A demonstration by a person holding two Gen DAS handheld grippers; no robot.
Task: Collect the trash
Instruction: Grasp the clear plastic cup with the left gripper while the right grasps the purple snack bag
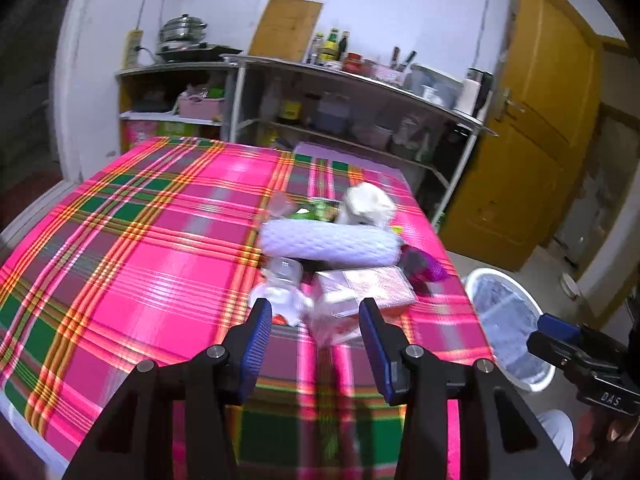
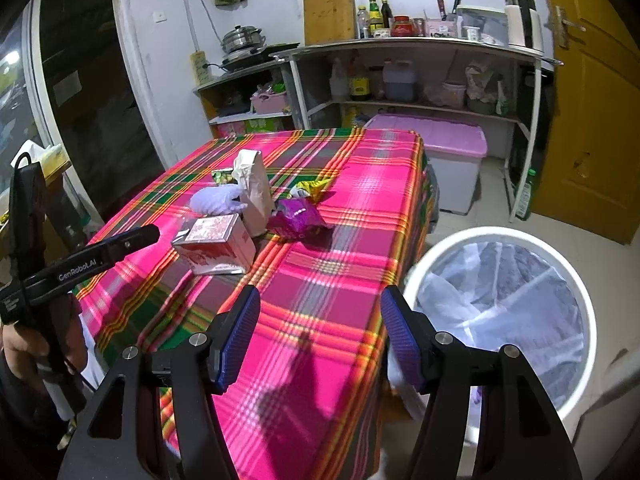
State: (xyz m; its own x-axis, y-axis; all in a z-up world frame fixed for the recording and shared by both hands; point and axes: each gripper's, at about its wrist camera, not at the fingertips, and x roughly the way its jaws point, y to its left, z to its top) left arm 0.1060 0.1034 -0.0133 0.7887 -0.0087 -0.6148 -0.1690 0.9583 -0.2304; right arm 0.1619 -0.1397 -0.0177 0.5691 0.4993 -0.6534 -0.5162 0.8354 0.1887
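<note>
A pile of trash lies on the pink plaid table: a white foam net sleeve, a crumpled white paper bag, a pink-and-white box, a purple wrapper and a clear plastic cup. My left gripper is open and empty, just short of the box. In the right wrist view the box, paper bag, purple wrapper and a yellow-green wrapper lie farther off. My right gripper is open and empty over the table's near corner, beside the white lined bin.
The bin stands on the floor off the table's right edge. Metal shelves with bottles and pots line the back wall, a pink-lidded storage box below them. A yellow door is at right. A person's hand holds the left gripper.
</note>
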